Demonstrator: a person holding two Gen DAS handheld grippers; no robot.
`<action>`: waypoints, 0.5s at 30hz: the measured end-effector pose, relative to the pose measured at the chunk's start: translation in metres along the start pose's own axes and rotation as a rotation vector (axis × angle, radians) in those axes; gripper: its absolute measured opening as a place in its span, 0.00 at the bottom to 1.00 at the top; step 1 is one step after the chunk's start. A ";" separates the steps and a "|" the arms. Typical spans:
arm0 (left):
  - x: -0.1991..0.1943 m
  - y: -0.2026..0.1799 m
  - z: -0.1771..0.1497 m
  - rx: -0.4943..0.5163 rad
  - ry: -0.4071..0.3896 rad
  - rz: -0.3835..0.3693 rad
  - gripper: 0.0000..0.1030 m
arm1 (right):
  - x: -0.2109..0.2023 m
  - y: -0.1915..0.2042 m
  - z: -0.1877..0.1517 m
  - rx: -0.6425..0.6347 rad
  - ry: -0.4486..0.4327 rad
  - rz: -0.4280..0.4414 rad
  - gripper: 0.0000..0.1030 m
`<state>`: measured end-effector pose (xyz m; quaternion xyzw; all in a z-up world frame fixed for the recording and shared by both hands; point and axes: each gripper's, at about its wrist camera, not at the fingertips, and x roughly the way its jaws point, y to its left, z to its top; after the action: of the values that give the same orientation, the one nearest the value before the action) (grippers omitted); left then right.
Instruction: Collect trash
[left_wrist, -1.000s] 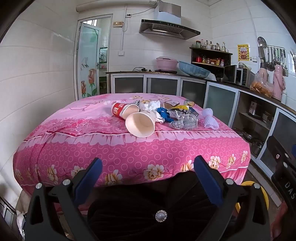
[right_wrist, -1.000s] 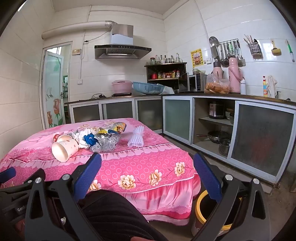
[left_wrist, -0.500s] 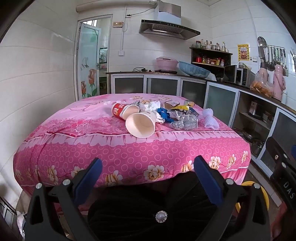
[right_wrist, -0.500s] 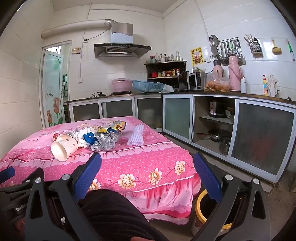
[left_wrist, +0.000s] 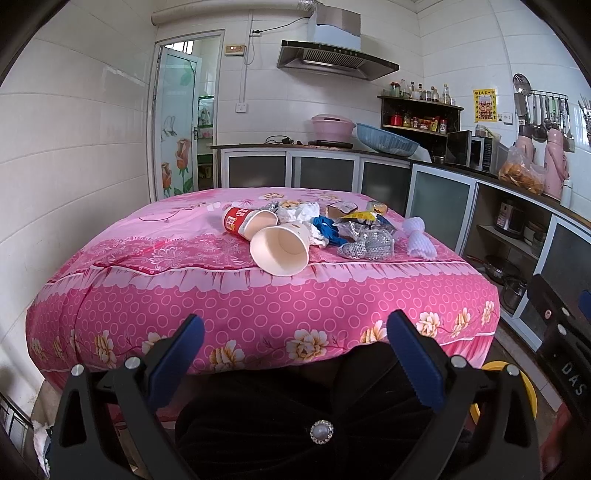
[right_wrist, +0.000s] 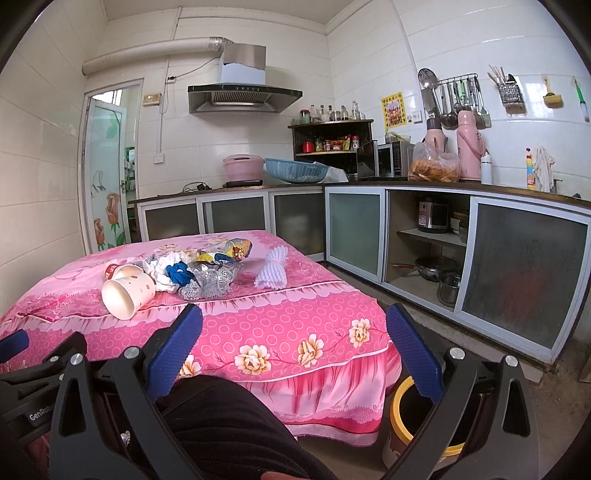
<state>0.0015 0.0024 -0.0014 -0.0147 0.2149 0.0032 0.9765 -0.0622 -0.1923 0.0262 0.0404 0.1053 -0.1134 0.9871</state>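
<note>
Trash lies in a pile on the pink-covered table (left_wrist: 258, 306): a white paper cup (left_wrist: 280, 249) on its side, a red cup (left_wrist: 245, 221), white crumpled paper (left_wrist: 301, 212), a blue scrap (left_wrist: 327, 225), a silver wrapper (left_wrist: 369, 245), a yellow packet (left_wrist: 364, 216) and a white foam net (left_wrist: 417, 240). The cup (right_wrist: 127, 293), wrapper (right_wrist: 208, 282) and foam net (right_wrist: 273, 267) also show in the right wrist view. My left gripper (left_wrist: 295, 356) is open and empty, well short of the table. My right gripper (right_wrist: 295, 345) is open and empty. A yellow-rimmed bin (right_wrist: 402, 417) stands on the floor at the table's right.
The person's black-clad lap (left_wrist: 314, 417) is below both grippers. Kitchen cabinets (right_wrist: 443, 251) with pots run along the right wall and the back. A glass door (left_wrist: 181, 122) is at the back left. The bin's rim (left_wrist: 526, 391) shows at the left view's lower right.
Nothing has visibly moved apart from a very slight drift of the views; both grippers stay open.
</note>
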 end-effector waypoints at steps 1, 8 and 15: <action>0.000 -0.001 0.000 -0.001 0.000 0.002 0.93 | 0.000 0.001 0.001 0.000 0.000 0.000 0.92; 0.000 0.000 0.000 -0.001 -0.001 0.001 0.93 | 0.001 0.002 -0.001 -0.002 0.003 0.001 0.92; 0.000 0.000 0.000 -0.002 0.000 0.001 0.93 | 0.004 0.003 -0.005 0.000 0.005 -0.001 0.92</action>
<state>0.0014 0.0023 -0.0011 -0.0154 0.2148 0.0040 0.9765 -0.0586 -0.1897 0.0205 0.0405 0.1080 -0.1136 0.9868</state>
